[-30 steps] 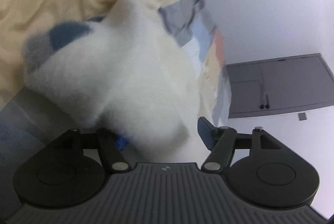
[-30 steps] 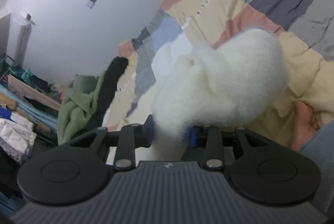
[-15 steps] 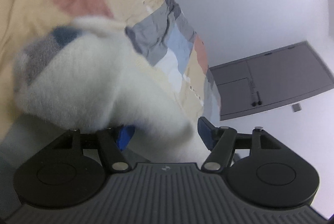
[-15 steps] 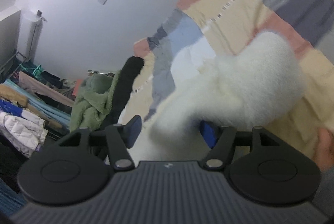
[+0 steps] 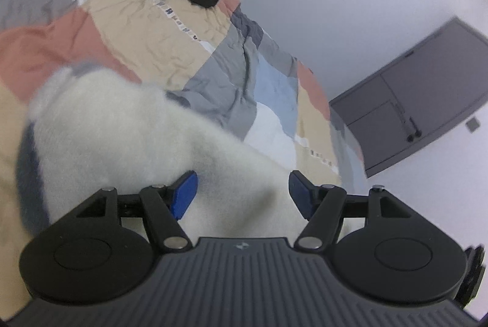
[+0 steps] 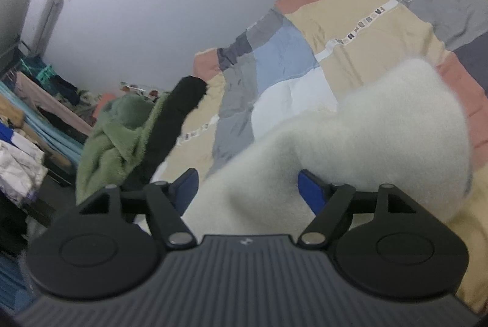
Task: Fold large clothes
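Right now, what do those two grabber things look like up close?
They look like twins. The left hand-held gripper and the right hand-held gripper each have a dark grey body with ridges and a tiny logo. Two round black discs sit at the sides. Black link arms with silver pins reach forward, ending in bright blue fingertips. No cables, sleeves or hands show.

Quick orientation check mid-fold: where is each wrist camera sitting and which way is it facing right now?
Left wrist: on the left gripper, looking along its open blue-padded fingers over the fluffy white garment and patchwork quilt toward a grey cabinet.
Right wrist: on the right gripper, jaws opening around the same garment, facing the quilt and a cluttered clothes rack.
Shared: white garment, quilt, green fleece, black garment. No hand shows.
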### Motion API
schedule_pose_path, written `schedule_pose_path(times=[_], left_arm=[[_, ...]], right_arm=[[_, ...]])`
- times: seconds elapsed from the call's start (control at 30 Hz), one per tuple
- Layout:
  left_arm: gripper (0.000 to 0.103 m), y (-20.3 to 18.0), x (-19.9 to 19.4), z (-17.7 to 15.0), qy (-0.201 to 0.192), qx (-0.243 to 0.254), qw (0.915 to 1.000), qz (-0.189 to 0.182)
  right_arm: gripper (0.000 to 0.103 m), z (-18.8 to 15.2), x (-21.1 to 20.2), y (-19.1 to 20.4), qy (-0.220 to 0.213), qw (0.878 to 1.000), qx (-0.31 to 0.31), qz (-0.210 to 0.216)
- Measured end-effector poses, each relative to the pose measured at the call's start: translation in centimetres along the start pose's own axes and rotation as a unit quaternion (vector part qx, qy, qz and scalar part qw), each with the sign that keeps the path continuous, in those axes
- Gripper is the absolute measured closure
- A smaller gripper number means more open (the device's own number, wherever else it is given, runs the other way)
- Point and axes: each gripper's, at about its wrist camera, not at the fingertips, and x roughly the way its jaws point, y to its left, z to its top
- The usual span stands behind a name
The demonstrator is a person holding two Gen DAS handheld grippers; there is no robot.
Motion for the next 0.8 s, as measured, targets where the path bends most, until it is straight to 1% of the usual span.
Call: schedule_pose_path(times=[0.13, 0.2, 0.33, 0.47, 0.6, 0.7, 0.8], left_arm=[[0.032, 0.6, 3.2, 0.5, -0.006, 0.045, 0.9989, 0.004], [0.032, 0.7, 4.5, 0.9, -0.006, 0.066, 0.9978, 0.009], [0.032, 1.0, 6.9, 1.7, -0.012, 0.085, 0.9962, 0.016], [0.032, 1.1, 8.4, 2.0, -0.017, 0.11, 0.9935, 0.023], [0.032, 0.7, 8.9, 1.8, -0.024, 0.137, 0.9897, 0.032], [0.032, 0.3, 8.3, 1.6, -0.037, 0.147, 0.988, 0.029], [0.032, 0.3, 7.2, 1.6, -0.046, 0.144, 0.9883, 0.02]], right_arm=[[0.03, 0.3, 3.4, -2.0, 0.017, 1.0, -0.003, -0.008], [0.03, 0.5, 4.7, -2.5, 0.021, 1.0, -0.01, -0.006], [0.03, 0.8, 6.7, -2.0, 0.016, 0.998, -0.063, -0.013], [0.03, 1.1, 8.8, -1.9, 0.007, 0.995, -0.093, -0.023], [0.03, 1.2, 9.7, -1.8, 0.002, 0.993, -0.117, -0.031], [0.03, 1.4, 9.6, -1.6, -0.001, 0.992, -0.123, -0.03], [0.03, 1.6, 8.9, -1.6, -0.011, 0.992, -0.122, -0.024]])
